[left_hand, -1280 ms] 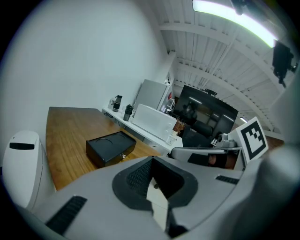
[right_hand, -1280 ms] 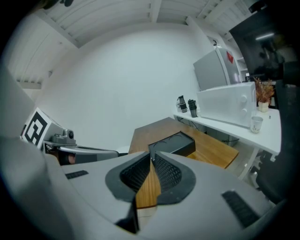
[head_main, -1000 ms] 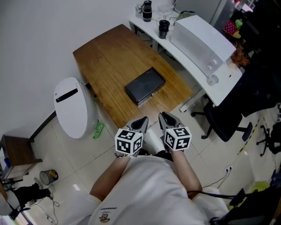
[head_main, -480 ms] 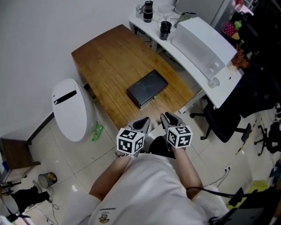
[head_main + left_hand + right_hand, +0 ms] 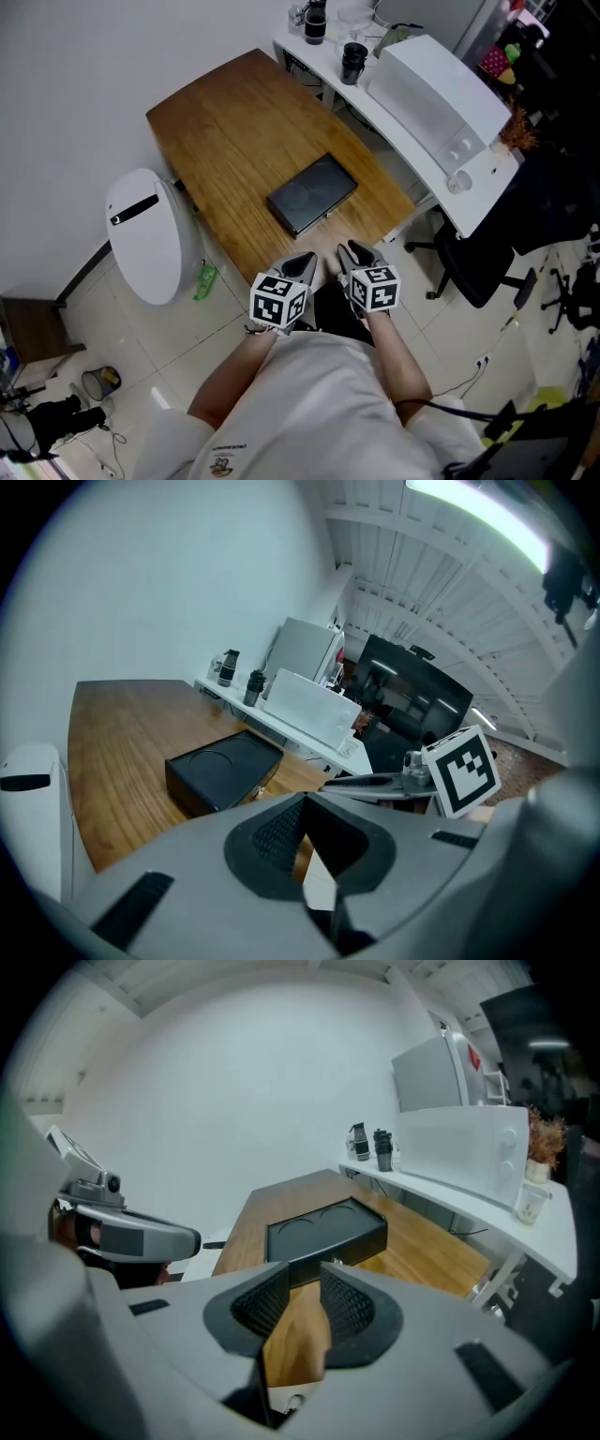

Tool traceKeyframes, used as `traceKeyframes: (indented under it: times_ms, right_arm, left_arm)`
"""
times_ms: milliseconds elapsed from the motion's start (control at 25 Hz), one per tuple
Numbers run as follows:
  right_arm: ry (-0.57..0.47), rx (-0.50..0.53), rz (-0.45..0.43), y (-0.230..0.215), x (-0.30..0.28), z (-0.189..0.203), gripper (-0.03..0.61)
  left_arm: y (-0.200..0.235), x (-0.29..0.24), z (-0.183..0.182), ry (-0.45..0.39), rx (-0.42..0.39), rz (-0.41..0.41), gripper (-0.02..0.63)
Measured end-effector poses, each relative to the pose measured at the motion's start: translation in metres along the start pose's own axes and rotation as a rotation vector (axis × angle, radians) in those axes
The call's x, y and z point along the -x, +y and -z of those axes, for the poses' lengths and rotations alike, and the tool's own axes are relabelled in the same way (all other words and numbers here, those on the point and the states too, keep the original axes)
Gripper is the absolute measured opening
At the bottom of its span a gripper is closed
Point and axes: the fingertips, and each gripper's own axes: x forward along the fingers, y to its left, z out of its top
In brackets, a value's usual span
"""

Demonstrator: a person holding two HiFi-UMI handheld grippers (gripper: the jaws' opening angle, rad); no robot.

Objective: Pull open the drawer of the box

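A flat black box [image 5: 312, 194] lies on the wooden table [image 5: 225, 122], its drawer front with a small metal catch [image 5: 328, 214] facing me. It looks closed. Both grippers hover side by side just off the table's near edge, short of the box. My left gripper [image 5: 302, 265] has its tips meeting, with nothing held. My right gripper [image 5: 358, 255] has just been opening its jaws and nothing is between them. In the right gripper view the box [image 5: 323, 1232] sits straight ahead of the parted pads [image 5: 345, 1305]. The left gripper view has the box [image 5: 223, 771] ahead to the left.
A white lidded bin [image 5: 145, 234] stands left of the table, with a green bottle [image 5: 206, 278] on the floor beside it. To the right, a white desk [image 5: 487, 169] carries a white appliance [image 5: 431, 80] and black cups [image 5: 352, 61]. A black office chair [image 5: 478, 253] stands nearby.
Both grippers have sunk a little and edged closer to the table's near edge. The box is where it was.
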Motion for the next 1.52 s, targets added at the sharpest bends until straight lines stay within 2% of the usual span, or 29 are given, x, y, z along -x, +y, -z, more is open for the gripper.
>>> traceKeyframes:
  times_ms: [280,360,600,1120,1520]
  right_arm:
    - [0.067,-0.008,-0.047,-0.017,-0.044,0.005,0.072]
    - [0.090,-0.005,-0.064,-0.019,-0.056,0.006,0.095]
    - [0.142,0.041,-0.075,-0.035,-0.087,0.009,0.095]
    - [0.246,0.145,-0.102,-0.052,-0.135,0.029,0.095]
    - [0.282,0.173,-0.108,-0.057,-0.153,0.035,0.095]
  left_arm:
    - [0.012,-0.032,0.006,0.066,-0.003,-0.040,0.000]
    - [0.016,-0.039,0.008,0.085,0.006,-0.047,0.000]
    - [0.023,-0.060,0.008,0.123,0.022,-0.073,0.000]
    - [0.035,-0.091,0.015,0.170,0.065,-0.114,0.000]
    - [0.042,-0.092,0.020,0.182,0.101,-0.147,0.000]
